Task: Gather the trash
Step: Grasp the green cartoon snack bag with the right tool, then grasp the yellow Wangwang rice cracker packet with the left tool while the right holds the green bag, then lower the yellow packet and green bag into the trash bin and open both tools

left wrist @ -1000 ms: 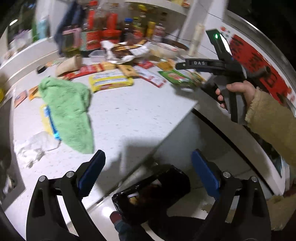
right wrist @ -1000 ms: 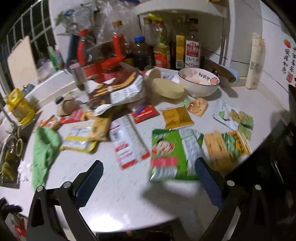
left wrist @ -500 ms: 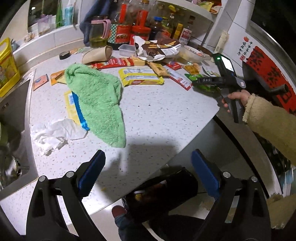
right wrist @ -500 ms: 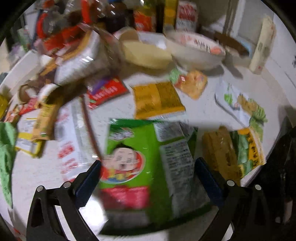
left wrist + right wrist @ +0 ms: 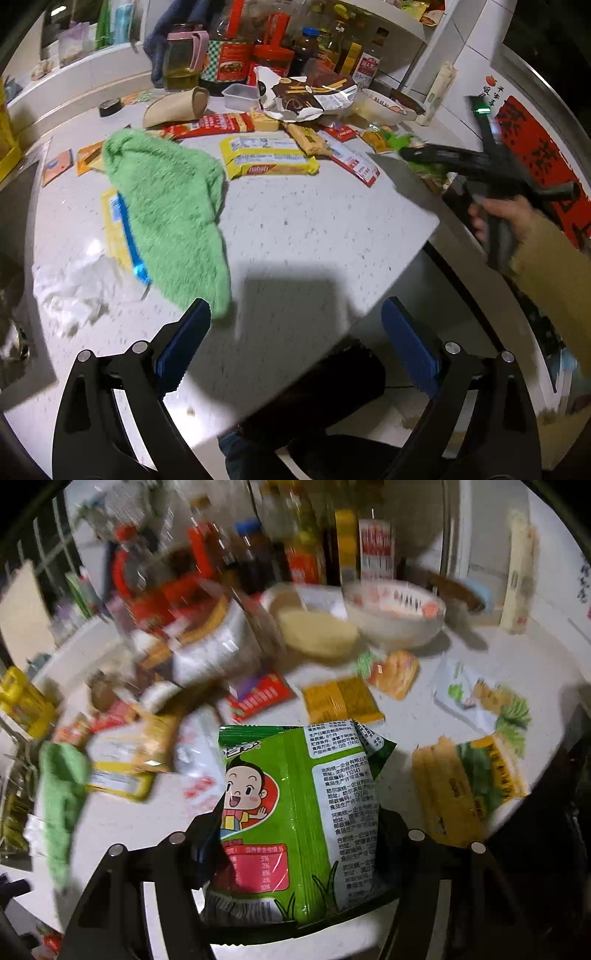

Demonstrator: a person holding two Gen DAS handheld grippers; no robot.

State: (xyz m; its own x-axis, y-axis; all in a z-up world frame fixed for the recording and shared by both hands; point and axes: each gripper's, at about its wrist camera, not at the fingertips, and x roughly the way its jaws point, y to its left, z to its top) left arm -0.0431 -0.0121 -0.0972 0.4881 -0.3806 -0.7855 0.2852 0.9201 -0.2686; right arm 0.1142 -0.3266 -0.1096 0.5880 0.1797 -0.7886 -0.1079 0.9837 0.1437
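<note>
A: What does the packet (image 5: pixel 295 812) look like?
B: Green, crinkled, with a cartoon child. It stands between the right gripper's (image 5: pixel 295 849) fingers, which are closing on it.
A: And left of it?
B: The left gripper (image 5: pixel 295 339) hangs over bare tabletop (image 5: pixel 295 229) near its front edge, fingers apart, empty. Only that view shows the towel (image 5: pixel 166 206) sharply, beyond those fingers.

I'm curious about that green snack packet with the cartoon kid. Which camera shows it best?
The right wrist view: the green snack packet fills the middle, between the closing right gripper. The left wrist view shows only a green sliver behind that gripper.
</note>
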